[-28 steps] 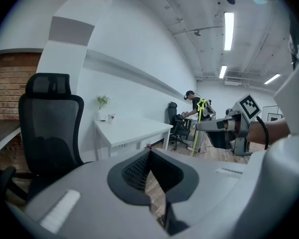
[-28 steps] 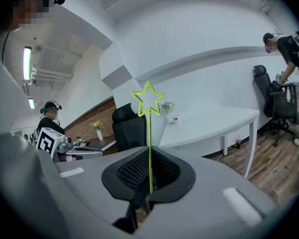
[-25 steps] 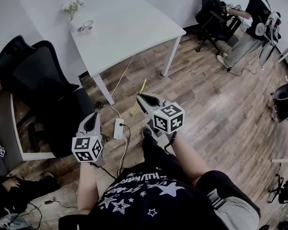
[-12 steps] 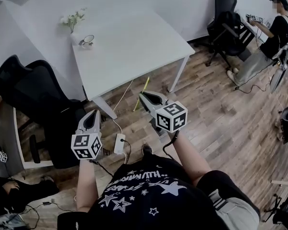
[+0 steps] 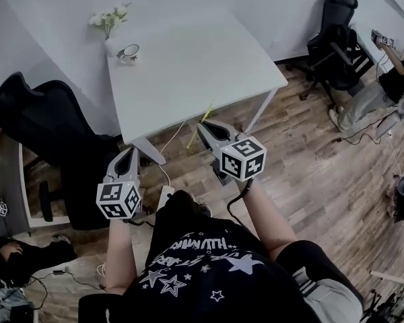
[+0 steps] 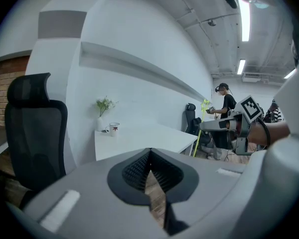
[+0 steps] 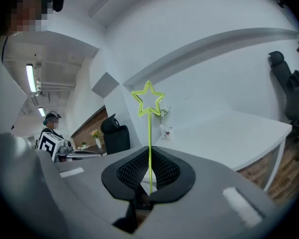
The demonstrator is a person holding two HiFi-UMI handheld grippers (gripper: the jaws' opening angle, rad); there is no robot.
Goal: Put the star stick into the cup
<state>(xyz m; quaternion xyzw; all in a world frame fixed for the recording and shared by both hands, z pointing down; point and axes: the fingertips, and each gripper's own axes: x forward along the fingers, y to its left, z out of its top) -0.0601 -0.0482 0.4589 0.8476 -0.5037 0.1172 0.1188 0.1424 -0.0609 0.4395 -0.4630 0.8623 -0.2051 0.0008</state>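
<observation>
At the left, a black office chair point(image 5: 40, 123) stands beside the white bench point(image 5: 188, 59). Our left tongs point(image 5: 127, 153) hang in the air short of the bench's near left corner, tips pressed together with nothing between them. Near the bench's far left corner a cup point(image 5: 128, 52) stands just beside a vase of flowers point(image 5: 110, 32). Further right, our right tongs point(image 5: 203, 126) are narrowed onto the stem of the yellow-green star stick point(image 7: 149, 133), close to the bench's near edge. The stick is in the air, star end away from us, well apart from the cup.
</observation>
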